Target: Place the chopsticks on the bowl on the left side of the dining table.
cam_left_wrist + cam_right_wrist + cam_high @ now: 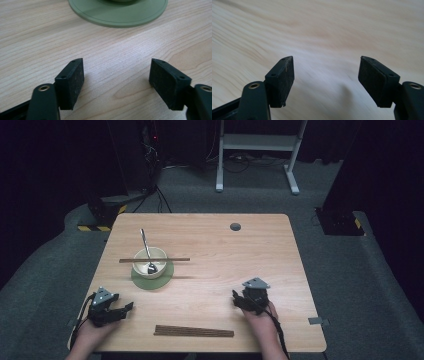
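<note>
Table (225, 235) of pale wood, bearing a green saucer (166, 278) with a cream bowl (141, 269) on it. Across the bowl's rim, a dark stick (175, 259); inside, a metal spoon (145, 247) leaning up and away. Near the front edge, a flat bundle of chopsticks (194, 331), lying crosswise between the two hands. Judged light, stiff and smooth, likely to roll or scatter if nudged; best pinched across the middle of the bundle, from above. Left gripper (125, 309) well apart from its left end, jaws spread wide and empty, facing the saucer. Right gripper (240, 301) just beyond its right end, jaws likewise wide with nothing but bare table between them
</note>
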Demonstrator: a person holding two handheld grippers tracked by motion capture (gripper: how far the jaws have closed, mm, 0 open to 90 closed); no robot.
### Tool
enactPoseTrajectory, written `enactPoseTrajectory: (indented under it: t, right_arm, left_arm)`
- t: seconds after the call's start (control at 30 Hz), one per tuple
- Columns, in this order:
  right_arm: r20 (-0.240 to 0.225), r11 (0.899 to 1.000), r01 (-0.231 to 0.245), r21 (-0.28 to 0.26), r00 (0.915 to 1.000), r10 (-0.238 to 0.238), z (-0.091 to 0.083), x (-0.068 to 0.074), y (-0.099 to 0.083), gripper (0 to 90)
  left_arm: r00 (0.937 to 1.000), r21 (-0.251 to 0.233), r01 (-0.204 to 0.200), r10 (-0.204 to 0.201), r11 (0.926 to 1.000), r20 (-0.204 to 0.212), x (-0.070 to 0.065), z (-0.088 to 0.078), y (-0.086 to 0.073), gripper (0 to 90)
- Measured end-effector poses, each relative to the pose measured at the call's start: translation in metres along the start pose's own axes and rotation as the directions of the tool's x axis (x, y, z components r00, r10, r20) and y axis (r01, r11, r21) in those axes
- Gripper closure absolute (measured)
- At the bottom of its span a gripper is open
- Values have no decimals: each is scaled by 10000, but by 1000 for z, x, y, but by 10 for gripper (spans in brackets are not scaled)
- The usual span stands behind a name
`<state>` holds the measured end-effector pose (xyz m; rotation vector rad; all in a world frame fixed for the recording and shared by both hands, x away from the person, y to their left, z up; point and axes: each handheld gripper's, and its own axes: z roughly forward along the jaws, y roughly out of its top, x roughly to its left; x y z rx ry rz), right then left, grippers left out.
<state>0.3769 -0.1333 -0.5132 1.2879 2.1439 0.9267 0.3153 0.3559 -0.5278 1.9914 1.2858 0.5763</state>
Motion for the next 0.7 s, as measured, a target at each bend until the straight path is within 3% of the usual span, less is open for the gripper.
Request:
enactPoseTrajectory:
  t: [0.1, 0.17, 0.27, 0.7]
  right_arm:
    - [347, 9977, -530, 420, 9981, 516, -10, -28, -22, 267]
    - [359, 9953, -885, 393, 9956, 871, -18, -41, -31, 259]
    - [605, 9937, -1036, 416, 9930, 1010, -29, -55, -42, 253]
    - [631, 9938, -1026, 419, 9930, 999, -27, -56, -41, 240]
  left_arm:
    - [10000, 17, -41, 41, 10000, 22, 0, 0, 0, 266]
    - [10000, 30, -52, 52, 10000, 35, 0, 1, 0, 262]
    - [9999, 53, -82, 81, 10000, 80, 0, 1, 1, 255]
    - [9996, 54, -171, 170, 9998, 231, 1, 4, 3, 247]
